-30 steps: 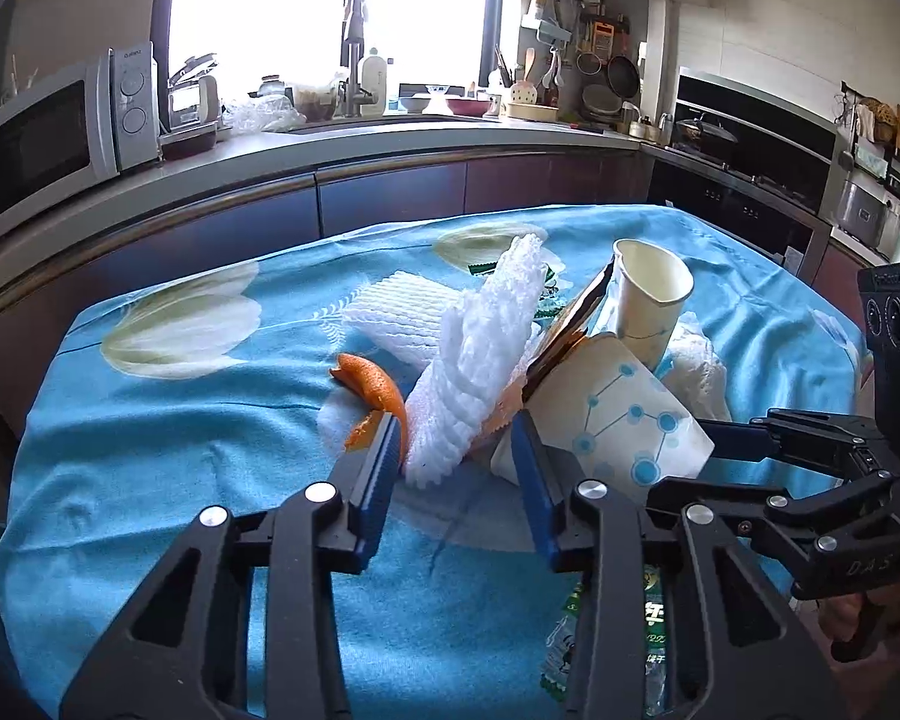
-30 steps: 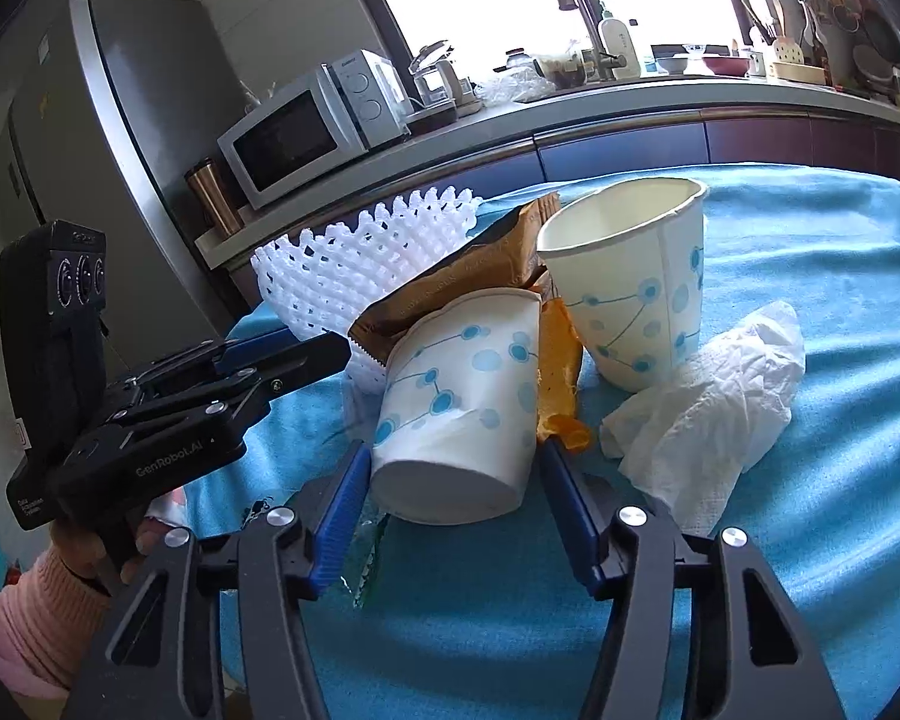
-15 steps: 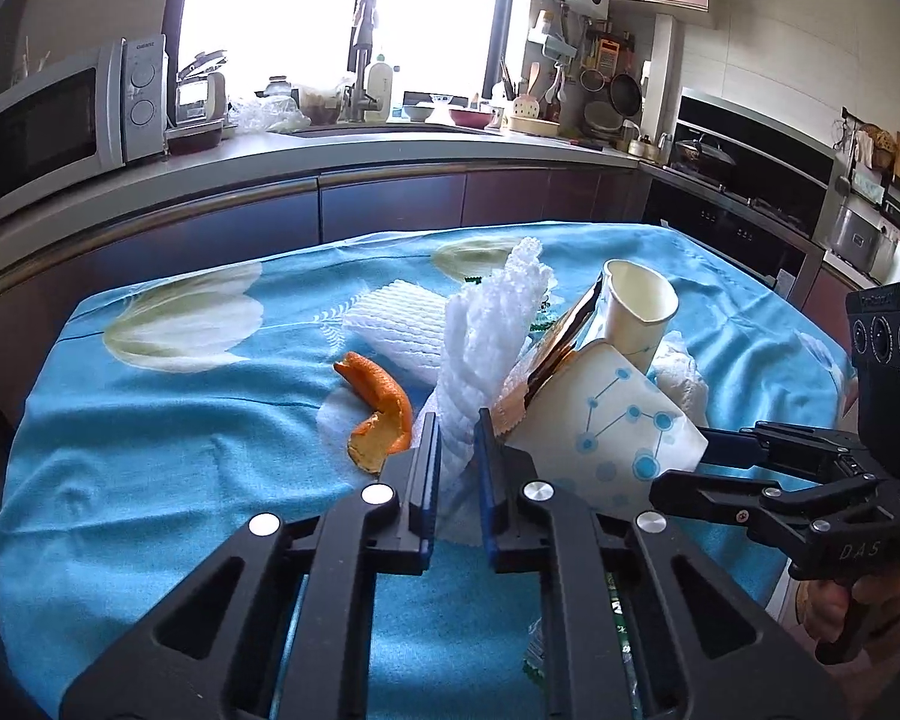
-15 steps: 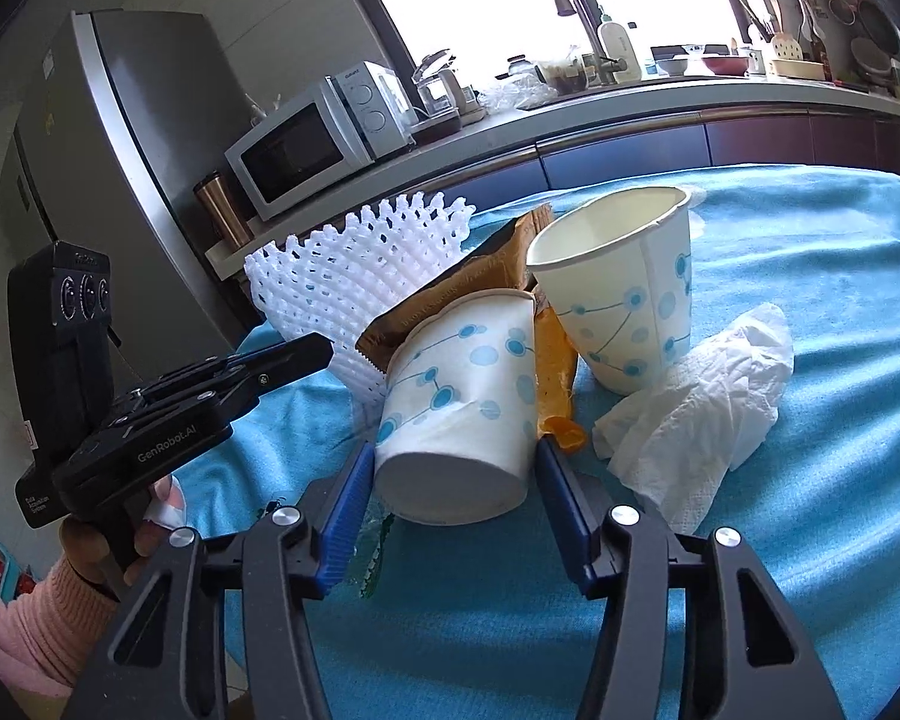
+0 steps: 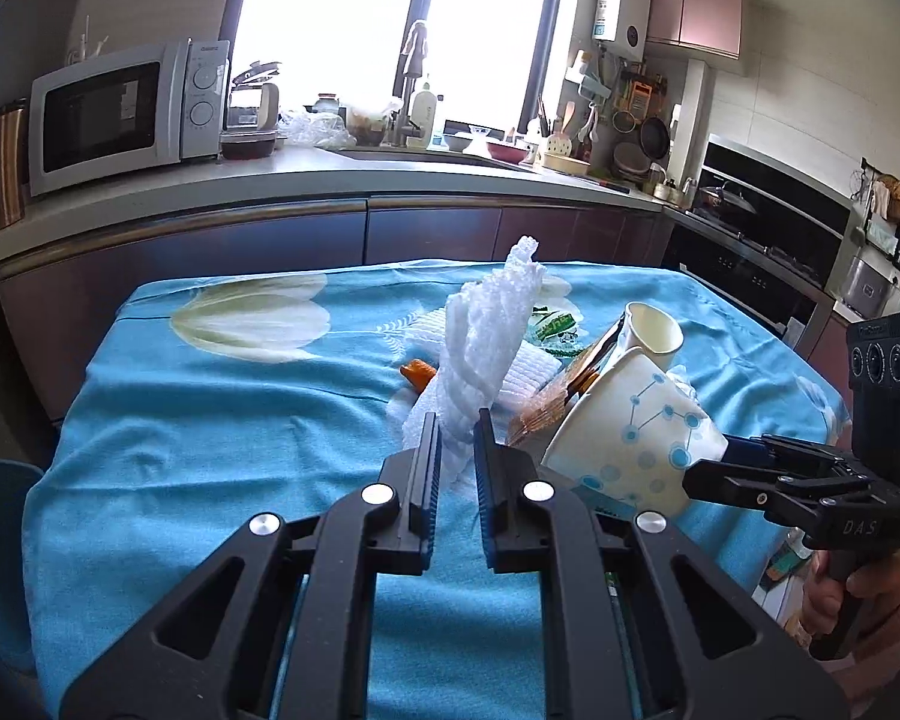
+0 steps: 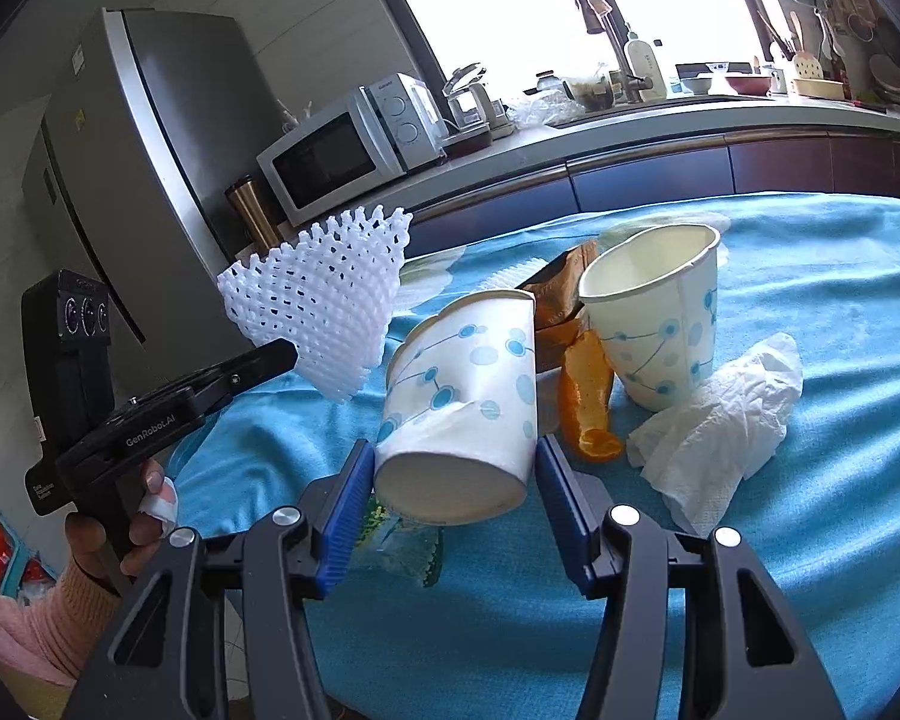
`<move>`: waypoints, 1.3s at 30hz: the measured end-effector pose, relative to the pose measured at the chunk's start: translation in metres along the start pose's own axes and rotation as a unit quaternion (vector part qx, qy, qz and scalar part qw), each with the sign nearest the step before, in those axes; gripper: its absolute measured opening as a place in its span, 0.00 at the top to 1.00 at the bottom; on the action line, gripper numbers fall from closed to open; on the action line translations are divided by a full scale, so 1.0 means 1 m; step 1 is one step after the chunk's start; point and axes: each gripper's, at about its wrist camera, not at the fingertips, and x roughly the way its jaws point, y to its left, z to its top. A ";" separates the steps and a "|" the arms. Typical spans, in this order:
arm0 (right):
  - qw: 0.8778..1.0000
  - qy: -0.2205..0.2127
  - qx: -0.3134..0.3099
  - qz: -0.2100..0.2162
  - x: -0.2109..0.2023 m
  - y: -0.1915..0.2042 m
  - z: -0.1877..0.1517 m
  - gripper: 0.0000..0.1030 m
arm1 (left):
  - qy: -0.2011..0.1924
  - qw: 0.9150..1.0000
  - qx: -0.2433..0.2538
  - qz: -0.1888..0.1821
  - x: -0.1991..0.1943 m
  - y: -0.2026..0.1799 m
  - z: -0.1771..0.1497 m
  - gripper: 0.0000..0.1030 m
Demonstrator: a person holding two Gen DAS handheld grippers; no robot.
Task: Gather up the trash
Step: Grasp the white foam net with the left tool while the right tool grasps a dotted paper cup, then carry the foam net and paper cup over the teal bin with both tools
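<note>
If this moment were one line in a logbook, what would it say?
left gripper: shut on foam net, lifted | right gripper: holds tipped paper cup | on table: upright cup, orange peel, tissue

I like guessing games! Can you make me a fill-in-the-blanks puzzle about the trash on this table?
1. The left gripper is shut on the white foam ____ sleeve.
2. The right gripper holds a tipped-over, blue-dotted paper ____.
3. Beside the upright paper cup lies a crumpled white ____.
4. The curled fruit peel is coloured ____.

Missing words: net; cup; tissue; orange
</note>
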 end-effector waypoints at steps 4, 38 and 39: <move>1.000 -0.002 -0.009 0.011 0.000 0.009 0.001 0.48 | -0.004 1.000 -0.010 0.008 -0.013 0.010 -0.004 0.89; 0.983 0.046 -0.104 0.147 0.073 0.132 0.024 0.48 | -0.048 0.983 -0.112 0.137 -0.133 0.112 -0.046 0.89; 0.982 0.049 -0.105 0.151 0.075 0.136 0.024 0.48 | -0.050 0.982 -0.116 0.143 -0.137 0.115 -0.047 0.89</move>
